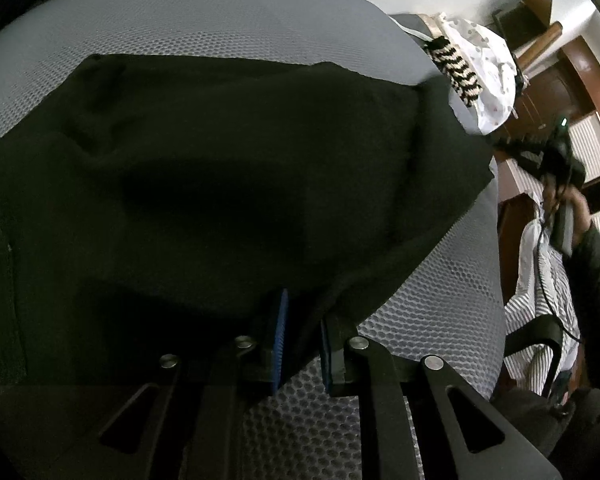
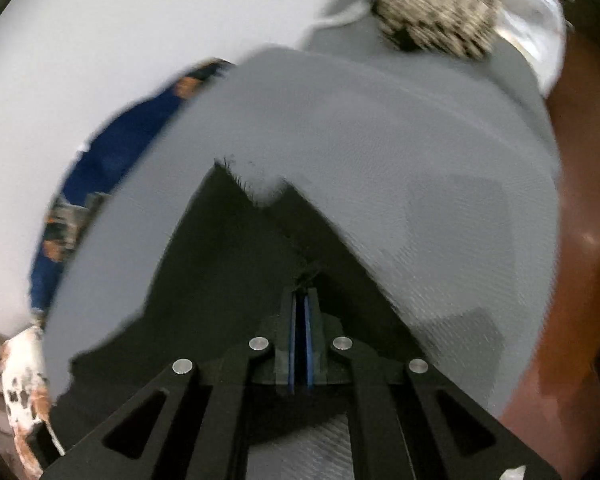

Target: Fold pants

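Note:
The black pants (image 1: 220, 168) lie spread on a grey mesh mattress (image 1: 220, 20). My left gripper (image 1: 304, 320) stands at their near edge, jaws a little apart with a fold of black cloth running between the blue pads. In the right wrist view the pants (image 2: 228, 248) hang as a dark peaked sheet. My right gripper (image 2: 302, 304) is shut on a pinch of that cloth and lifts it above the mattress (image 2: 380, 140). The right gripper and the hand holding it also show at the far right of the left wrist view (image 1: 560, 160).
A black-and-white striped garment (image 1: 458, 68) and a white spotted cloth (image 1: 492, 80) lie at the mattress's far right corner. A blue patterned cloth (image 2: 100, 168) lies along the far edge. Brown wooden furniture (image 1: 560, 80) stands to the right.

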Demonstrator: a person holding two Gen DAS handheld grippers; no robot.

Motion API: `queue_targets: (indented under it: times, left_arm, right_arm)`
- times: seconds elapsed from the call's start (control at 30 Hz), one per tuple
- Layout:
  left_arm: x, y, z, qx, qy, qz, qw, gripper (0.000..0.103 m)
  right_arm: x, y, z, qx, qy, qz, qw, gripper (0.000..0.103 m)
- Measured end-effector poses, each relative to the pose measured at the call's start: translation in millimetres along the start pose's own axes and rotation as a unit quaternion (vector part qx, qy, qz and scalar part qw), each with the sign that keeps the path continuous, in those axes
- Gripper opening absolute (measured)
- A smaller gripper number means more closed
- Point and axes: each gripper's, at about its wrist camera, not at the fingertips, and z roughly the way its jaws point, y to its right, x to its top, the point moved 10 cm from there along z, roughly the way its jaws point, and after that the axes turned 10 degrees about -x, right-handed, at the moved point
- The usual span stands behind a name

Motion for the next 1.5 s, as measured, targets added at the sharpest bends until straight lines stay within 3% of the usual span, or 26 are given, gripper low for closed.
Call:
queue_targets:
  times: [0.13, 0.4, 0.57, 0.63, 0.7, 0.77, 0.87, 0.97, 1.07, 1.23, 1.5]
  left_arm:
    - [4, 1, 0, 0.007, -0.006, 0.007, 0.9999, 0.014]
    - [4, 5, 3, 0.009, -0.010, 0.007, 0.9999, 0.018]
    - [4, 13, 1, 0.016, -0.028, 0.022, 0.9993, 0.021]
    - [4, 18, -7, 0.015, -0.027, 0.032, 0.9990, 0.029]
    - [4, 22, -19, 0.011, -0.019, 0.037, 0.9991, 0.044]
    - [8, 23, -32, 0.012, 0.001, 0.041, 0.9991, 0.049]
    - [21, 15, -54, 0.008, 0.040, 0.024, 0.9989, 0.055]
    - [38, -6, -66, 0.029, 0.082, -0.004, 0.9962, 0.055]
    - [55, -32, -73, 0.079, 0.120, -0.038, 0.9889, 0.055]
    - [60, -59, -72, 0.107, 0.121, -0.088, 0.9829, 0.055]
    - [60, -67, -70, 0.115, 0.112, -0.114, 0.9805, 0.055]
  right_arm:
    - [-23, 28, 16, -0.039, -0.017, 0.003, 0.999, 0.003]
    - [-34, 37, 17, -0.079, -0.009, -0.025, 0.996, 0.002]
    - [-33, 40, 20, -0.075, -0.011, -0.017, 0.997, 0.003]
    - [-32, 42, 20, -0.072, -0.019, -0.018, 0.997, 0.003]
    - [-32, 44, 20, -0.065, -0.030, -0.012, 0.997, 0.004]
    - [-29, 45, 15, -0.054, -0.040, 0.008, 0.998, 0.013]
    - [-10, 42, -1, -0.045, -0.013, 0.011, 0.999, 0.013]
    - [22, 24, -7, 0.014, 0.010, 0.006, 1.000, 0.013]
    - [50, -5, 6, 0.078, -0.001, -0.010, 0.997, 0.013]
    - [81, -41, 42, 0.110, -0.039, -0.039, 0.992, 0.013]
    - [92, -55, 83, 0.096, -0.074, -0.090, 0.988, 0.013]
